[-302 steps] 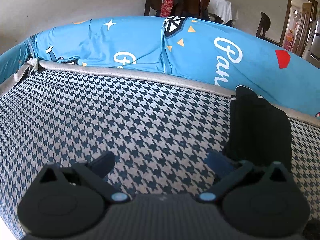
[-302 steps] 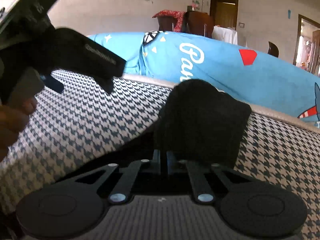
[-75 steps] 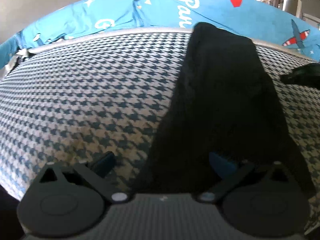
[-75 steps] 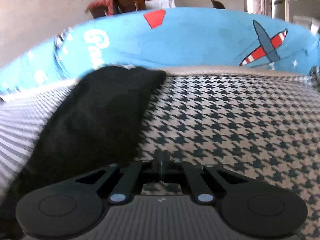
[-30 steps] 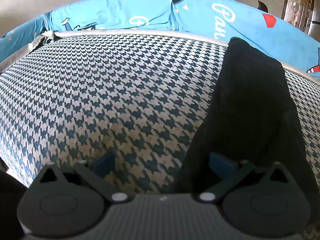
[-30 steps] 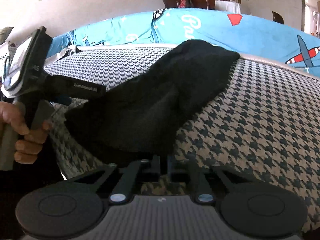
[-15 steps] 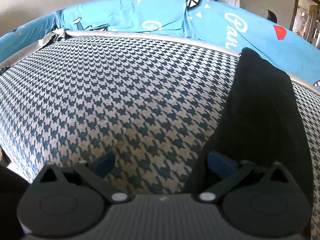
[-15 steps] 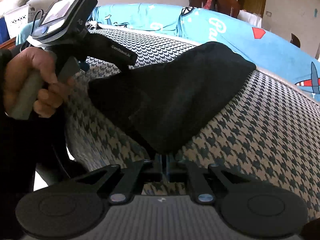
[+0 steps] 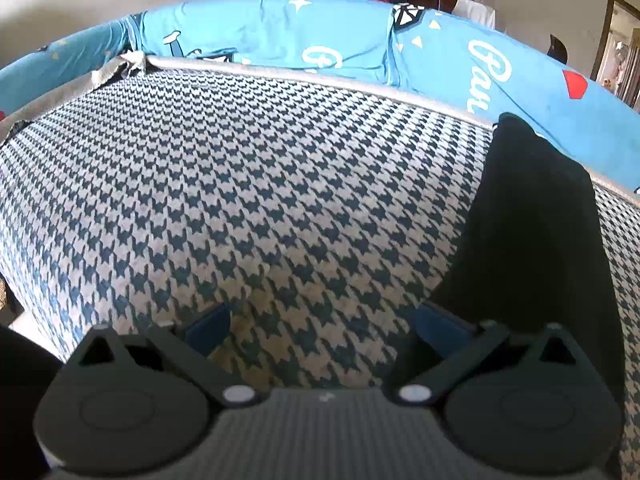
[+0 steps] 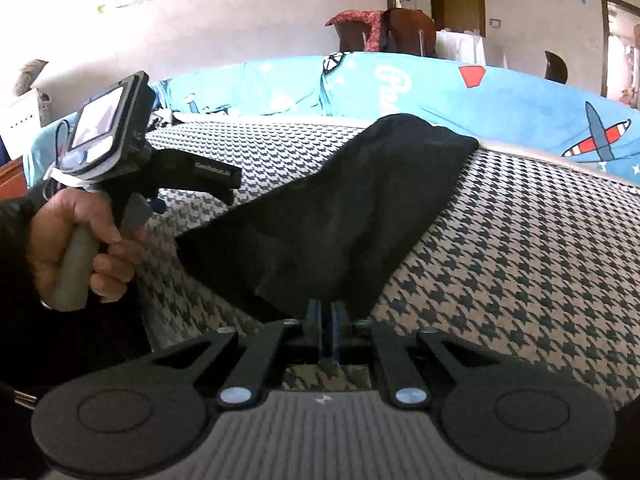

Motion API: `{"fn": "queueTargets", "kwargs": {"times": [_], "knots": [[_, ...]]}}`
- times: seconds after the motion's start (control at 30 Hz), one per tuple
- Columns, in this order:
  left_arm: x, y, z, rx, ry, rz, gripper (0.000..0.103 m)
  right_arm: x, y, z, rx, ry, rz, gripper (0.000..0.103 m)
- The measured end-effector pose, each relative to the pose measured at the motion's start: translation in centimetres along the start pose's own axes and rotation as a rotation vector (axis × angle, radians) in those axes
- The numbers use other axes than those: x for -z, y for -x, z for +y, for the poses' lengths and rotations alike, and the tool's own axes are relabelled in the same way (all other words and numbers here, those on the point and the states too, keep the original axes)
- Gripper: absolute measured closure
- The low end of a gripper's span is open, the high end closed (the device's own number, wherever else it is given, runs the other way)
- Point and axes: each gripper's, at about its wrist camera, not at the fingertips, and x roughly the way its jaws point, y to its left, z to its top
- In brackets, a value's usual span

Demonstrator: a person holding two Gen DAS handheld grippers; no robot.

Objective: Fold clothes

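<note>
Bright daylight, wall (image 10: 208,20) washed out upper left; strong fisheye bending at edges, dark corners, slightly soft detail.

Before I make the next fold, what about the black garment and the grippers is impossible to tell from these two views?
- Black garment: type and fold layers, too dark, both views.
- Its near hem: left wrist view, behind left gripper.
- Right gripper: closed at the hem; fabric between the fingers not visible.

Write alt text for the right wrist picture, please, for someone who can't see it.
The right gripper pinches the near edge of a long black garment lying on a blue-and-white houndstooth sofa seat. To the left, a hand holds the other gripper above the seat.
</note>
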Motion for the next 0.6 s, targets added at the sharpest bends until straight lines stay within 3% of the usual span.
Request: {"fn": "queueTargets", "kwargs": {"times": [0.2, 0.4, 0.6], "knots": [[-0.4, 0.0, 0.4, -0.003, 0.038, -0.009, 0.000, -0.8, -1.8, 1.0, -0.012, 0.038, 0.012, 0.088], [-0.8, 0.3, 1.2, -0.006, 0.081, -0.017, 0.000, -1.8, -4.1, 3.4, -0.084, 0.126, 0.023, 0.088], [-1.0, 0.3, 1.5, -0.028, 0.090, -0.019, 0.000, -2.2, -6.6, 6.5, -0.147, 0.230, 0.046, 0.080]]}}
